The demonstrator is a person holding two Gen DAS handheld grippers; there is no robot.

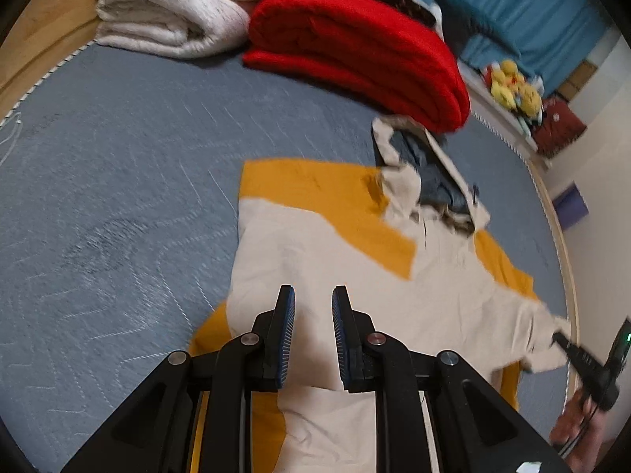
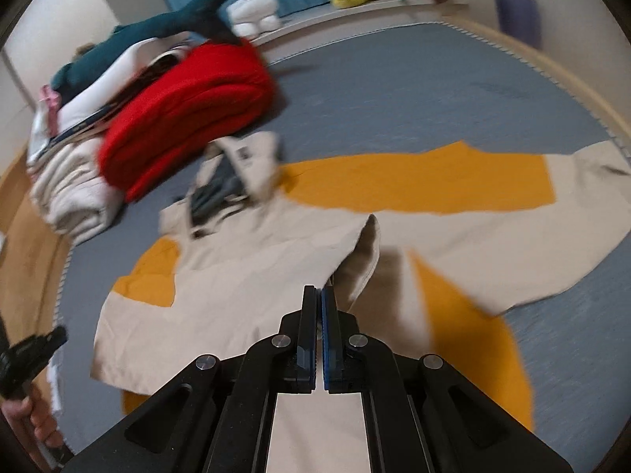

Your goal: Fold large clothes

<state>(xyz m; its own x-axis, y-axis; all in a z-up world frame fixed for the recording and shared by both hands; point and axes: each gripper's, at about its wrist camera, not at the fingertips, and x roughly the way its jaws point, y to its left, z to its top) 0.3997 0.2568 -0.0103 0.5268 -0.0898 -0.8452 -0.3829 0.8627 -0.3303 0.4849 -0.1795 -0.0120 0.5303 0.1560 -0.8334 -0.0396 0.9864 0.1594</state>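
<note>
Left gripper [image 1: 313, 299]: black linkage arms, silver rivets, blue ribbed fingers [image 1: 287, 327]; bare skin, blurred

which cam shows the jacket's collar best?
Left wrist: the collar lies open toward the lens, its dark lining visible, though blurred. In the right wrist view the collar shows too, but is more blurred and seen from the other side.

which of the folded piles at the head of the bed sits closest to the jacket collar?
The red blanket: its edge nearly reaches the jacket collar. The cream blanket lies farther away, beyond it.
</note>
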